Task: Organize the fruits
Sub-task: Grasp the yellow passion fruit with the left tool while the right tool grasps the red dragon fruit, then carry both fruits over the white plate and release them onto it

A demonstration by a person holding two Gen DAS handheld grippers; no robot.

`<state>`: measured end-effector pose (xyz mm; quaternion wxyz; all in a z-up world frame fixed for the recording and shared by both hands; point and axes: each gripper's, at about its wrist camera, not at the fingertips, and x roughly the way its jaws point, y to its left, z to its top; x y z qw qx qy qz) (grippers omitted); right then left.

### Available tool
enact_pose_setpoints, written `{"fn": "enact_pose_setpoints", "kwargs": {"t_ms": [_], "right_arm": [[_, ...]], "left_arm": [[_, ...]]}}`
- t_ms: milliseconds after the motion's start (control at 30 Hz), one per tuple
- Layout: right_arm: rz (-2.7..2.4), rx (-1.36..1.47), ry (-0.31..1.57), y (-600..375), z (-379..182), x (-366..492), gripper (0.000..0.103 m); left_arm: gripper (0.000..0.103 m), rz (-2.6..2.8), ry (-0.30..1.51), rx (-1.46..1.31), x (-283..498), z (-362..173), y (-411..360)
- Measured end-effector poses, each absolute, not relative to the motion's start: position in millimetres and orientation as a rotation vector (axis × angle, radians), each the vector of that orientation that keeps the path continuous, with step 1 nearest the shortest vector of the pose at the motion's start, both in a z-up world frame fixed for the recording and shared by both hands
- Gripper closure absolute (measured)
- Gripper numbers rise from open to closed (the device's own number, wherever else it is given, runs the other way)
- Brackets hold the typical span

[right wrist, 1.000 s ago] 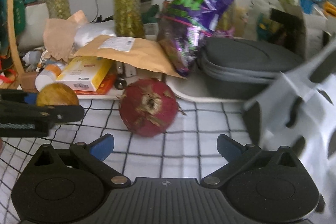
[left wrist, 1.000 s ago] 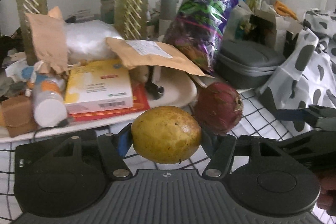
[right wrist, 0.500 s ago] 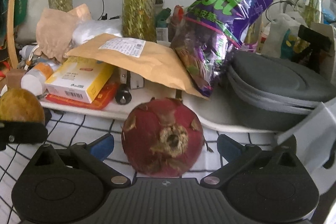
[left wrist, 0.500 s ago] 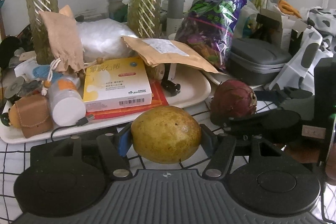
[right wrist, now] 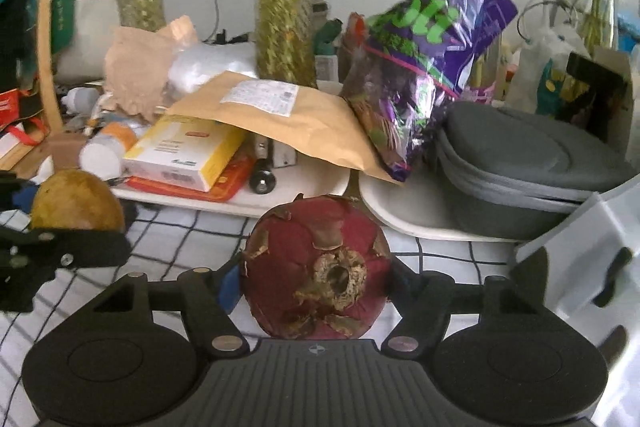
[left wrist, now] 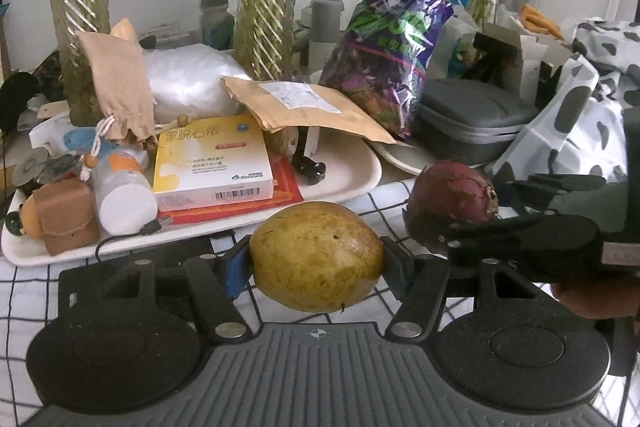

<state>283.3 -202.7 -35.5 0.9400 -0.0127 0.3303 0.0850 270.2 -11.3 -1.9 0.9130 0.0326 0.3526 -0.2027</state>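
Observation:
My left gripper (left wrist: 316, 267) is shut on a yellow oval fruit (left wrist: 316, 251), held just above the checked cloth. To its right lies a dark red dragon fruit (left wrist: 452, 203) between the fingers of my right gripper (left wrist: 476, 215). In the right wrist view the dragon fruit (right wrist: 316, 267) fills the gap of the right gripper (right wrist: 316, 283). Its jaws are closing, and both pads sit against the fruit's sides. At the far left of that view is the yellow fruit (right wrist: 76, 203) in the left gripper (right wrist: 44, 223).
Behind the fruits a white tray (left wrist: 348, 183) carries a yellow box (left wrist: 212, 159), a brown envelope (left wrist: 304, 107) and small items. A purple bag (left wrist: 392, 39), a grey case (left wrist: 472, 123), glass plant vases and a spotted cloth (left wrist: 580, 107) crowd the back and right.
My right gripper moved up to the dragon fruit, then drew its wide-open jaws in onto the fruit's sides. The left gripper kept still, holding the yellow fruit.

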Motion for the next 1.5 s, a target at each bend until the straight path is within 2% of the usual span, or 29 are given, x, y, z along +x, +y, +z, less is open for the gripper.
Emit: {"fn": "enact_pose_setpoints", "kwargs": {"t_ms": [467, 1067, 1500], "right_arm": [[0.244, 0.003, 0.628, -210, 13, 184, 0.031], [0.262, 0.025, 0.598, -209, 30, 90, 0.031], [0.269, 0.029, 0.600, -205, 30, 49, 0.031]], "left_arm": [[0.040, -0.453, 0.709, 0.104, 200, 18, -13], [0.040, -0.466, 0.718, 0.092, 116, 23, -5], [0.040, -0.485, 0.806, 0.068, 82, 13, -2]]}}
